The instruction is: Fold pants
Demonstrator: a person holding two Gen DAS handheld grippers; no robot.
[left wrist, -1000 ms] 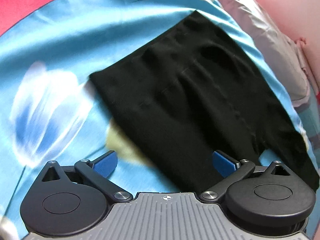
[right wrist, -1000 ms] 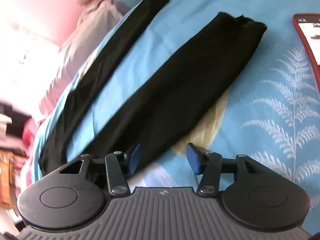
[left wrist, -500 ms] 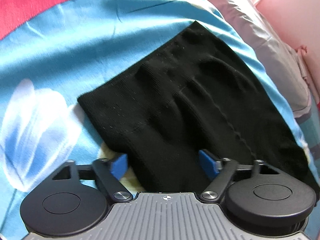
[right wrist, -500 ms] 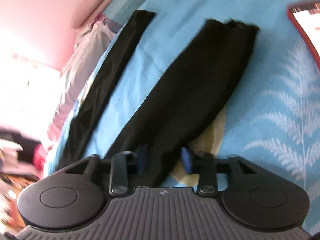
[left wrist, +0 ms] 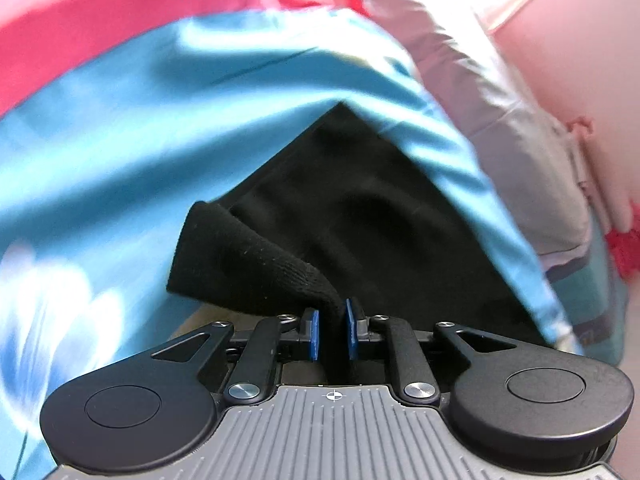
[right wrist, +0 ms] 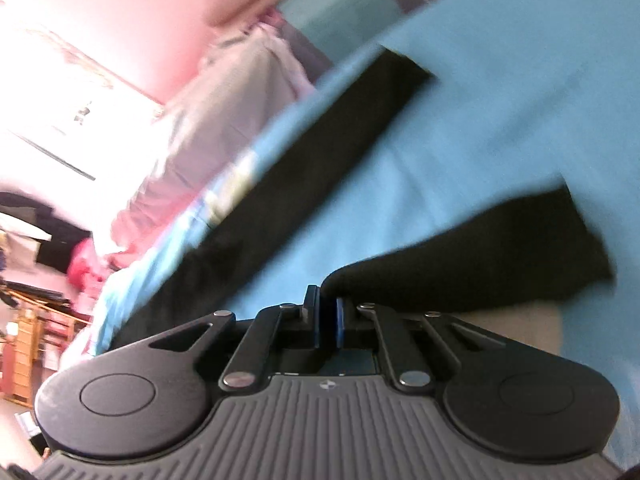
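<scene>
The black pants (left wrist: pixel 360 216) lie on a blue bedsheet (left wrist: pixel 140 120). In the left wrist view my left gripper (left wrist: pixel 330 316) has its jaws closing in, blue pads pressing a bunched fold of the waist end, whose corner is lifted and curled over. In the right wrist view my right gripper (right wrist: pixel 327 304) is shut on the near pant leg (right wrist: pixel 500 256), which rises off the sheet (right wrist: pixel 480 120) and bends toward the pads. The other leg (right wrist: pixel 320 160) lies flat as a long diagonal strip further back. The picture is motion-blurred.
A pale grey pillow (left wrist: pixel 500 120) lies along the sheet's right edge against a pink wall (left wrist: pixel 580 60). Red fabric (left wrist: pixel 100 20) borders the sheet at the far left. In the right wrist view, pale bedding (right wrist: pixel 224 112) and cluttered furniture (right wrist: pixel 24 340) lie beyond the bed.
Both grippers went from open to closed on the pants. The waist corner and the near leg have lifted off the sheet, and both views have swung across the bed.
</scene>
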